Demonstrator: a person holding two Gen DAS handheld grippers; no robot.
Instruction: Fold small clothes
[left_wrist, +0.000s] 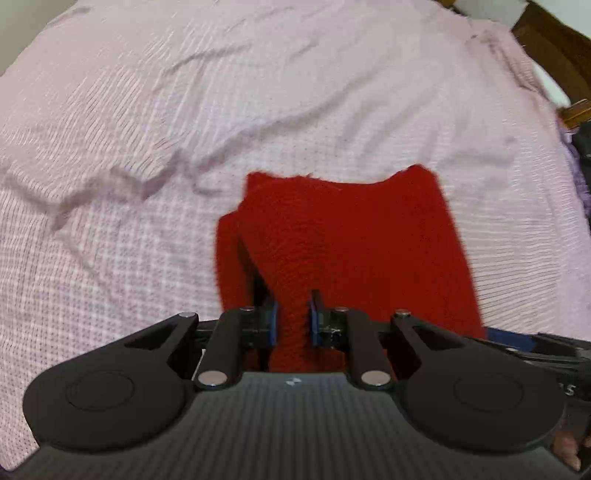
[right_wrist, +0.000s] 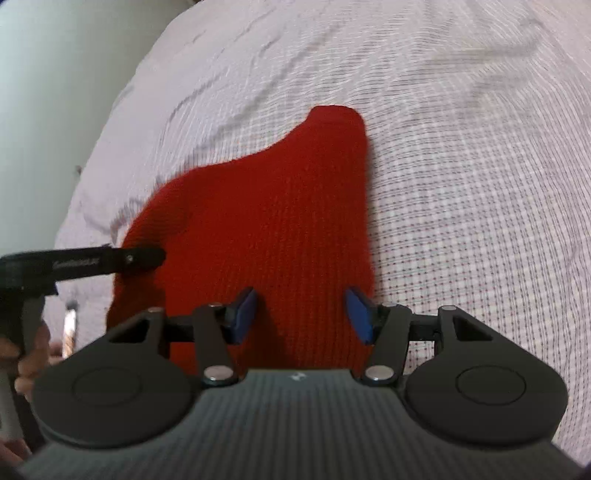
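**Left gripper pinches red knit, right gripper spread above it**

A small red knitted garment (left_wrist: 351, 236) lies on a bed covered with a pale pink checked sheet (left_wrist: 147, 147), wrinkled in long creases. In the left wrist view, the left gripper (left_wrist: 292, 321) is clenched on a bunched ridge of the red knit: the cloth rises in a narrow column squeezed between the two blue pads (left_wrist: 273, 321), and the rest of the garment fans out forward and to the right across the sheet. A second layer of the knit hangs folded at the left side of that column.

In the right wrist view, the red knitted garment (right_wrist: 280, 221) spreads flat ahead, narrowing to a rounded point at its far end. The right gripper (right_wrist: 301, 314) is released, its blue pads (right_wrist: 356, 314) set wide apart with the knit showing between and beneath them; whether they touch the cloth cannot be told. The left gripper (right_wrist: 147, 258) reaches in from the left edge and meets the garment's left border. Both views are blurred.

A dark wooden bed frame (left_wrist: 554, 48) shows past the sheet's far right corner.
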